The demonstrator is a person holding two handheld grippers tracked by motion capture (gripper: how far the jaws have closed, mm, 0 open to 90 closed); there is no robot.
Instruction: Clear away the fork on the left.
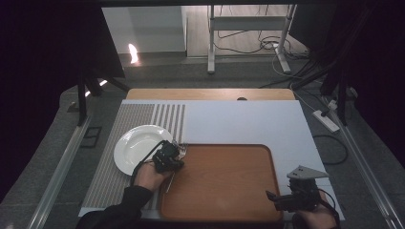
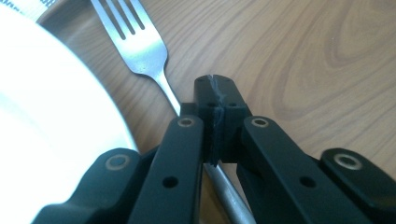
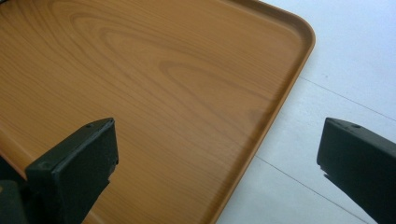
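Observation:
A silver fork [image 2: 140, 42] lies on the wooden tray [image 2: 303, 60] beside the rim of a white plate [image 2: 46, 116]. My left gripper [image 2: 215, 81] is shut, its pads pressed together just over the fork's neck, and the handle runs on beneath the jaws. From above, the left gripper [image 1: 177, 151] sits at the tray's [image 1: 224, 176] far left corner, next to the plate [image 1: 138, 143], with the fork's handle [image 1: 170, 181] along the tray's left edge. My right gripper [image 1: 273, 196] stands open over the tray's near right corner; its jaws [image 3: 217, 130] hold nothing above the tray [image 3: 140, 70].
The plate rests on a grey striped mat [image 1: 114, 138] at the left. A white table cover [image 1: 239, 119] surrounds the tray. Table legs and cables lie on the floor beyond the far edge.

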